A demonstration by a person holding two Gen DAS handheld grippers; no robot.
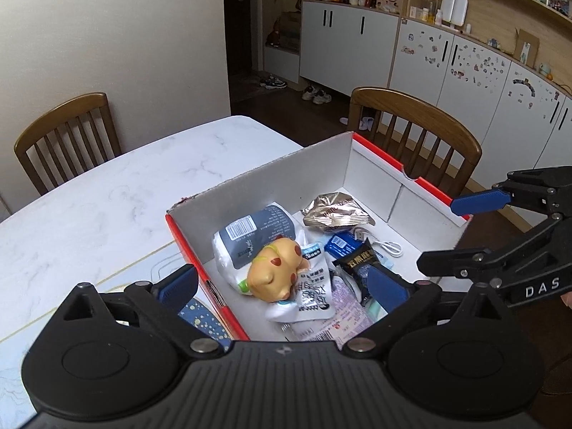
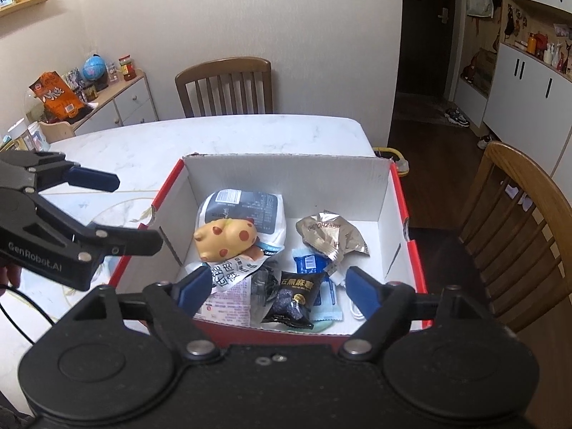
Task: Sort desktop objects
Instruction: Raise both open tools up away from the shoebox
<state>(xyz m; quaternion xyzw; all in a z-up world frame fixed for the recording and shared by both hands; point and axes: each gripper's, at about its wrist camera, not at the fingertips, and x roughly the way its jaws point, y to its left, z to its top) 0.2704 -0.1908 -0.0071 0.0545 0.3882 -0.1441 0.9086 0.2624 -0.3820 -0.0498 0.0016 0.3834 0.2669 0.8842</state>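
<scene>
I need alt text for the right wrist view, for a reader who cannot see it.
An open red-and-white cardboard box on a white marble table holds a spotted yellow toy pig, snack packets and a white cable. The right claw is open and empty above the box's near edge; the left claw, also open, is at the left.

Cream wall, dark floor, 2 wooden chairs, white cabinets.

Both grippers are black with blue pads and silver screws: the left gripper marked "GenRobot.AI", the right gripper "DAS".
</scene>
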